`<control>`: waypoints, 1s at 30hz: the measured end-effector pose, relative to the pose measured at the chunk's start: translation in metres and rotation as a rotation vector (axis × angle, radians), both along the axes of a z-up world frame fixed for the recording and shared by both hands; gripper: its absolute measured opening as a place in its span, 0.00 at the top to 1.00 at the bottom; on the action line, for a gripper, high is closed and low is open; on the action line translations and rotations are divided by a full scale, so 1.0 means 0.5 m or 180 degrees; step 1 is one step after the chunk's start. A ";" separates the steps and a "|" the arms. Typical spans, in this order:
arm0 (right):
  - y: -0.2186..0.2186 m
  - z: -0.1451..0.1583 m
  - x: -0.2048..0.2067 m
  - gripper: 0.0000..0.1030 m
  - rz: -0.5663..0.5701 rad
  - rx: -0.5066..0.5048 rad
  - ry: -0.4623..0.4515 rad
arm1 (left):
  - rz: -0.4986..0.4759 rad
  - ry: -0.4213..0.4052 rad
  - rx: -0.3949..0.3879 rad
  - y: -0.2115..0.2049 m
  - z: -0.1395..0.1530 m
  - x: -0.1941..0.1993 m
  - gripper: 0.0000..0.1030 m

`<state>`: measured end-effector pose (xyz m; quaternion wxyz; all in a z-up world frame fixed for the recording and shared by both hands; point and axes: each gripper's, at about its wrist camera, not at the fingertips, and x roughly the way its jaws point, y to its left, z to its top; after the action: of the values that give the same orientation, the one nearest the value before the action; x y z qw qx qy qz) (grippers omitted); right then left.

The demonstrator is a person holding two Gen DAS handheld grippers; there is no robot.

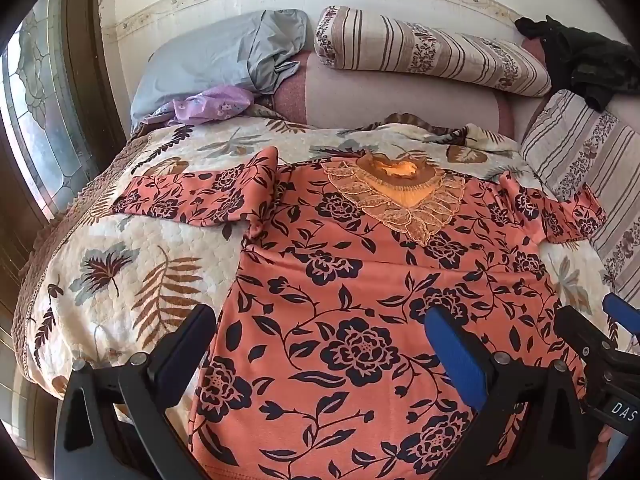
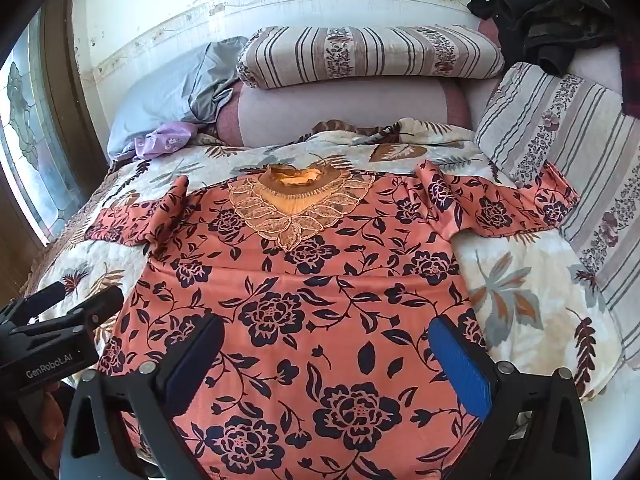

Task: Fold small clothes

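Note:
A salmon blouse (image 1: 340, 264) (image 2: 304, 280) with dark flower print lies flat, front up, on the bed. Its lace neckline (image 1: 400, 192) (image 2: 296, 204) points toward the pillows. Both short sleeves are spread out sideways: the left sleeve (image 1: 188, 196) (image 2: 132, 220) and the right sleeve (image 1: 560, 216) (image 2: 500, 208). My left gripper (image 1: 320, 316) (image 2: 86, 292) hovers open over the blouse's lower left side, with nothing between its fingers. Over the lower right part, my right gripper (image 2: 326, 322) (image 1: 592, 312) stands open too, also holding nothing.
A leaf-print quilt (image 1: 120, 264) (image 2: 520, 300) covers the bed. Striped pillows (image 1: 424, 52) (image 2: 560, 140) line the back and right. A grey-blue cloth (image 1: 208, 60) and a purple garment (image 1: 212, 106) lie back left, dark clothes (image 1: 580, 56) back right. A window (image 1: 36, 100) is on the left.

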<state>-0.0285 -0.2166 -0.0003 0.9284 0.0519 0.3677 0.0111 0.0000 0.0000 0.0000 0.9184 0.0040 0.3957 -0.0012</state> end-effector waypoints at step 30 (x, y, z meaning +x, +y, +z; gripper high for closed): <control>0.003 0.004 0.007 0.00 0.0030 -0.0004 -0.0004 | -0.0020 -0.0057 0.0017 -0.006 0.002 0.018 0.00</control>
<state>-0.0249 -0.2149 0.0017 0.9286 0.0497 0.3674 0.0153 0.0090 -0.0032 0.0008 0.9219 0.0077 0.3874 -0.0029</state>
